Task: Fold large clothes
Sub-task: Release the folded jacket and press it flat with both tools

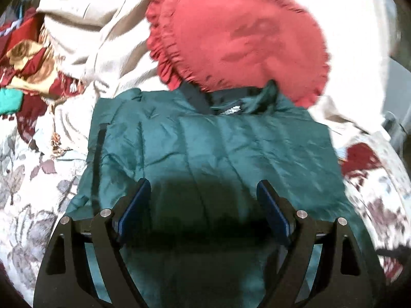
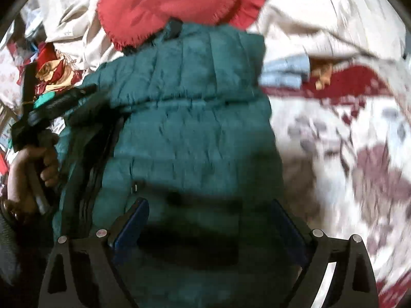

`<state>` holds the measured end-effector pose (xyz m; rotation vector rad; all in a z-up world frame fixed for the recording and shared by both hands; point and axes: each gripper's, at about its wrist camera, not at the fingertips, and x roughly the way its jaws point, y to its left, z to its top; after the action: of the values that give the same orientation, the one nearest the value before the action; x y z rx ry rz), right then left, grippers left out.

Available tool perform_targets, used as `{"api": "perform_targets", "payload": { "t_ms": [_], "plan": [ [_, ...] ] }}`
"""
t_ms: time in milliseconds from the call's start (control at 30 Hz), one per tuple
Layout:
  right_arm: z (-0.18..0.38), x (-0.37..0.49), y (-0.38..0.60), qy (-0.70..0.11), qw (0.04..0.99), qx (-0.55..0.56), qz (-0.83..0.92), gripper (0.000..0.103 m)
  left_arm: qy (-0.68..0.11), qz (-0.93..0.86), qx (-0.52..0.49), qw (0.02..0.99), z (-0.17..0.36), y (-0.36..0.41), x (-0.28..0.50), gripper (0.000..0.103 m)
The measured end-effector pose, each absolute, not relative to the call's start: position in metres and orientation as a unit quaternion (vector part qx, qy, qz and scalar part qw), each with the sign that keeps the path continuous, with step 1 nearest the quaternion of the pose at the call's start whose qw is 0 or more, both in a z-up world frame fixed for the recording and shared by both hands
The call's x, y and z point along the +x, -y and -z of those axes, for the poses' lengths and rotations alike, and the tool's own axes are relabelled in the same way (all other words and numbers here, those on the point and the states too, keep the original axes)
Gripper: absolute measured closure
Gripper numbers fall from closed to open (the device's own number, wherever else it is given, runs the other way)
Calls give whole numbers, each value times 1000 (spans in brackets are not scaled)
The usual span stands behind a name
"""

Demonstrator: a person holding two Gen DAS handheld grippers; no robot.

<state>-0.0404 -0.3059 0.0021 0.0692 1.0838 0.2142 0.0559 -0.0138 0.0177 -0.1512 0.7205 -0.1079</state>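
A dark green quilted jacket [image 1: 210, 148] lies folded on the floral bedspread, its collar toward the far side under a red cushion. It also shows in the right wrist view [image 2: 195, 118]. My left gripper [image 1: 204, 187] is open and empty, hovering just above the jacket's near part. My right gripper [image 2: 209, 205] is open and empty above the jacket's near right part. The left gripper [image 2: 77, 107], held in a hand, shows at the jacket's left edge in the right wrist view.
A round red frilled cushion [image 1: 236, 33] lies at the jacket's collar. Beige cloth [image 1: 102, 38] is bunched at the back left. A red and gold patterned cloth [image 1: 28, 64] lies far left. The floral bedspread [image 2: 346, 154] spreads right, with folded light-blue cloth [image 2: 285, 74].
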Motion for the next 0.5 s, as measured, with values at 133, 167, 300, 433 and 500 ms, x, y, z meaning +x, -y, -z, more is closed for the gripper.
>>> {"api": "perform_targets", "payload": {
  "t_ms": [133,167,300,433,500],
  "plan": [
    [-2,-61,320,-500,861,54,-75,10,-342,85,-73,933,-23,6,27,18],
    [-1,-72,328,-484,870,69,-67,10,-342,87,-71,933,-23,5,24,18],
    [-12,-107,348,-424,895,130,-51,10,-348,83,-83,930,-17,3,9,18],
    [-16,-121,354,-395,904,147,-72,10,-338,105,-59,933,-23,11,-28,18],
    [-16,-118,355,-397,901,156,-79,10,-334,111,-38,935,-28,12,-48,18]
  ]
}}
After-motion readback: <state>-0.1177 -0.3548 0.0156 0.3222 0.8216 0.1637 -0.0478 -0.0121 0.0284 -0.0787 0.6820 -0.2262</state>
